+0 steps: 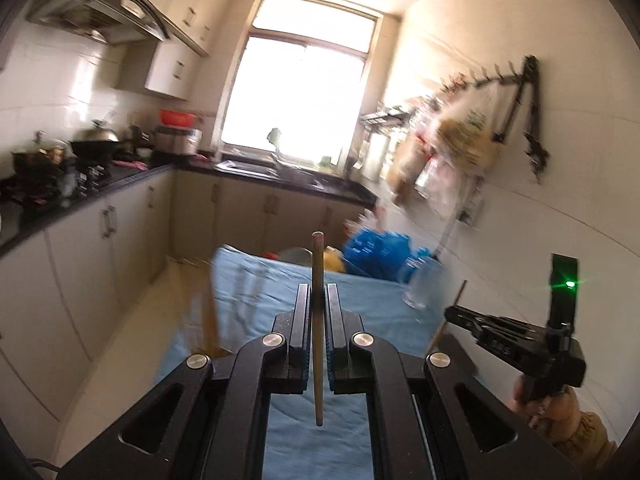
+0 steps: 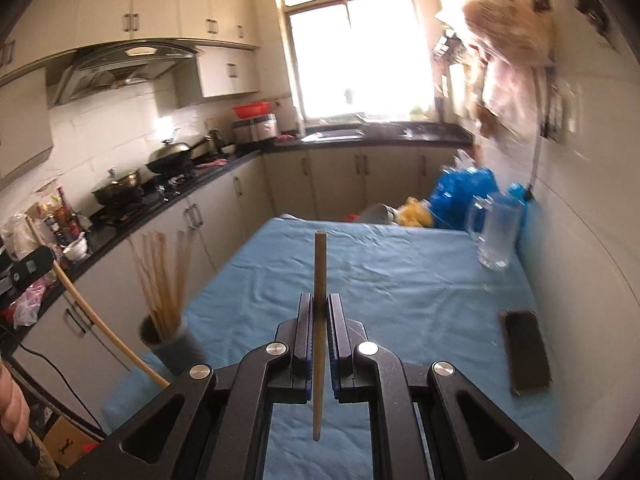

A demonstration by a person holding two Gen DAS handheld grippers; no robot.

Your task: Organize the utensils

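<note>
Left claw (image 1: 318,304): jaws pinched on one wooden chopstick (image 1: 318,320), stick upright, tip above the jaws, butt hanging below. Right claw (image 2: 319,312): same state, pressed on a second chopstick (image 2: 319,320), also upright. Both held over the desk (image 2: 380,272), not touching it.

Step in hand, by judgement: carry each stick to the grey holder (image 2: 170,344) at the desk's left front edge, where a bundle of chopsticks (image 2: 160,276) already stands. To do it well: bring one claw at a time over the mouth, keep the stick vertical, lower the butt past the rim before letting go; the standing bundle leans and crowds the opening, so aim for a gap. Holder sits near the edge; a sideways knock could tip it.

Surface: blue cloth, wrinkled. A dark phone (image 2: 526,356) lies right, a clear glass mug (image 2: 496,236) farther back right, blue bags (image 2: 464,192) beyond.

Room: narrow kitchen, dark counter with pots left, bright window far end
</note>
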